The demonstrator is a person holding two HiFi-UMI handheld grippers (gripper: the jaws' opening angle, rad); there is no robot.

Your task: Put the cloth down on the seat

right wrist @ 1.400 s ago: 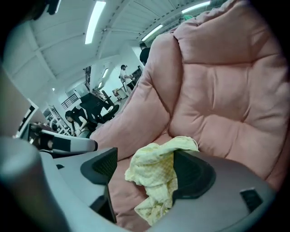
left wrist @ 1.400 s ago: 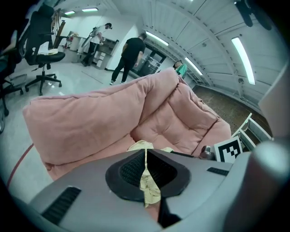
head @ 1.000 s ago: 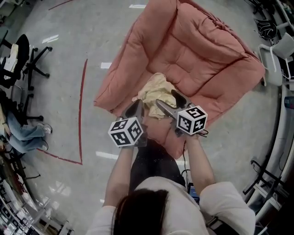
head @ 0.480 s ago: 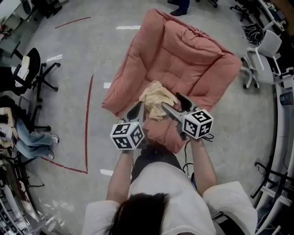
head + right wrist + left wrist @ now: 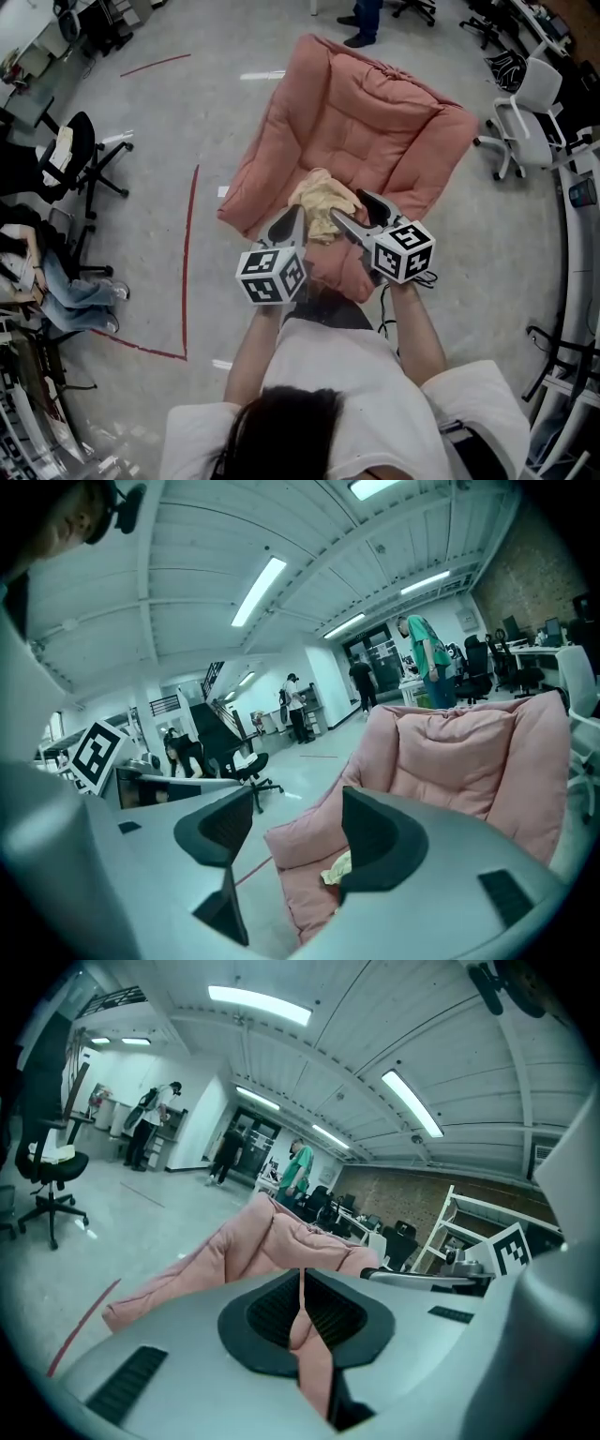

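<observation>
A crumpled pale yellow cloth lies loose on the front of the seat of a pink padded armchair. My left gripper hovers at the cloth's left edge with its jaws shut and nothing in them; in its own view, the left gripper shows only a thin slit, with the armchair beyond. My right gripper is over the cloth's right edge, jaws wide and closing, with nothing between them. In its own view, the right gripper frames the armchair, and the cloth peeks past the right pad.
A black office chair stands at the left and a white one at the right. A red tape line runs along the floor left of the armchair. Someone's feet are behind it. A seated person's legs are at far left.
The head view has drawn back, so the armchair looks smaller and higher in the picture. The cloth stays where it lay. Both grippers stay by its front edge.
</observation>
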